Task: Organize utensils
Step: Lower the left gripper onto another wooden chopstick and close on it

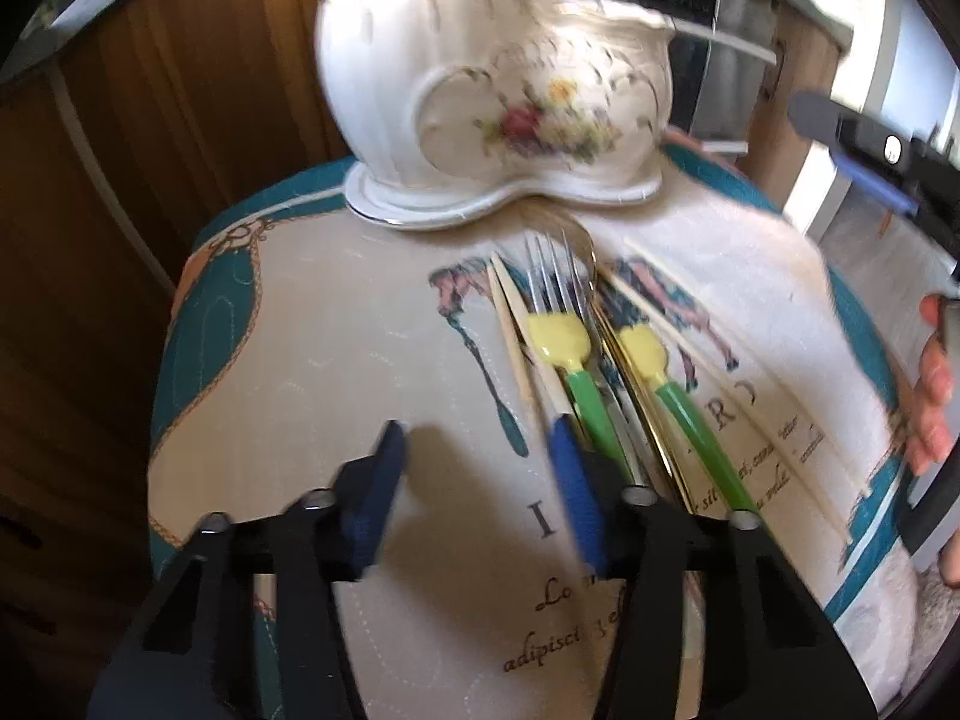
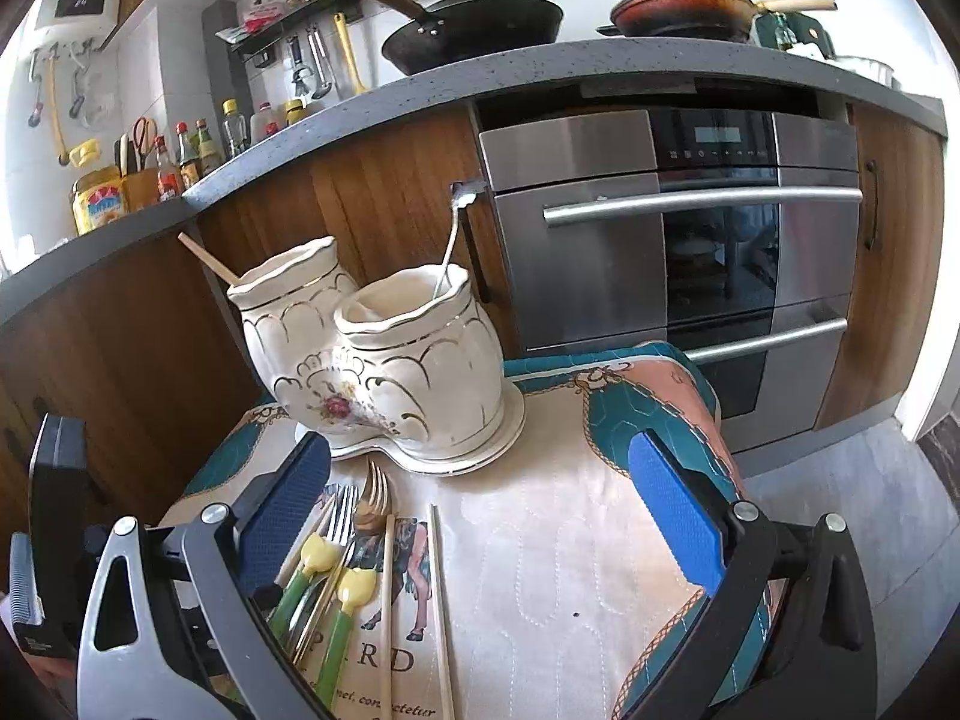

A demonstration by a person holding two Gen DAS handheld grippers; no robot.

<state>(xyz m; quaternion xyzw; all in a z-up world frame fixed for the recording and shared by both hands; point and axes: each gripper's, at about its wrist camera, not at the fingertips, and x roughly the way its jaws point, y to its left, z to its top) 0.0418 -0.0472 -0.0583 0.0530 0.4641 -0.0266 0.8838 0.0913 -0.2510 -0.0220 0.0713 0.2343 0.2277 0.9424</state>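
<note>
Left tongs (image 1: 474, 480) hang half-spread over the bare mat (image 1: 336, 330), one pad just beside the pile of forks (image 1: 576, 354) and chopsticks (image 1: 516, 336), pinching nothing yet. Right tongs (image 2: 480, 516) wait wide apart and empty, probably leaving room, while the double holder (image 2: 384, 360) stands behind on the bench, oven (image 2: 690, 228) beyond.
</note>
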